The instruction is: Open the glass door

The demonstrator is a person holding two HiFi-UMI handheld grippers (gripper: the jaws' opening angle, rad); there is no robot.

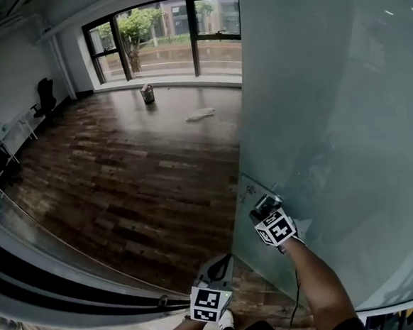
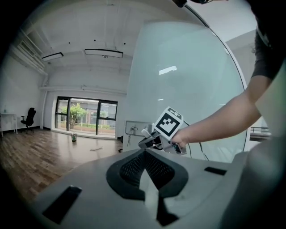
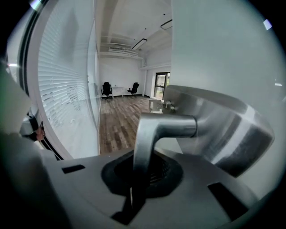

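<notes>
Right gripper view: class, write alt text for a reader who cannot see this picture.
The right gripper is shut on a silver metal lever door handle fixed to a pale frosted glass door at right. Beyond lie a dark wooden floor, two black office chairs and white blinds at left.

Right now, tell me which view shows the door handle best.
The right gripper view: the door handle is large and close, clamped in the right gripper. In the head view that gripper hides it; the left gripper view shows only a sliver.
</notes>
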